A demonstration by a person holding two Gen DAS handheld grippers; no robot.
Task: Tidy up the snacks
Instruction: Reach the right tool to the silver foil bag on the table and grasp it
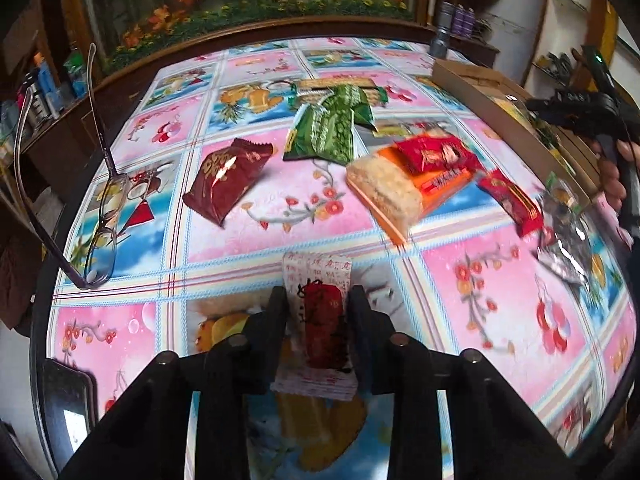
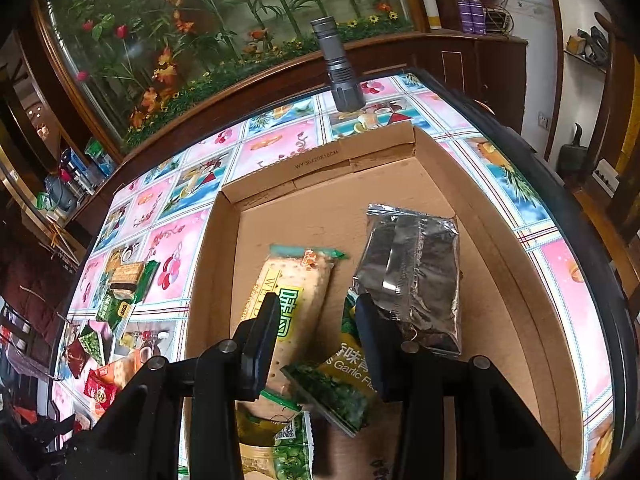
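**Supervisor:** Report the item in hand.

**Operator:** I have the left gripper (image 1: 318,300) clamped on a small white packet with red print (image 1: 316,312), near the tabletop's (image 1: 280,236) near edge. The right gripper (image 2: 316,312) hovers over the cardboard box (image 2: 516,276) at the right edge, jaws apart, nothing between them.

**Supervisor:** Progress?

**Operator:** Partial, in my judgement. The box holds a silver foil pack (image 2: 412,276), a cracker pack (image 2: 296,292), and green packs, one reading "Garlic" (image 2: 344,376). Left on the tabletop: a maroon packet (image 1: 230,178), green packets (image 1: 332,128), an orange wafer pack (image 1: 404,188), red sachets (image 1: 508,200).

**Supervisor:** Other writing?

**Operator:** The box flap reads roughly "WY 30X20X10CM". The packet's characters I cannot read.
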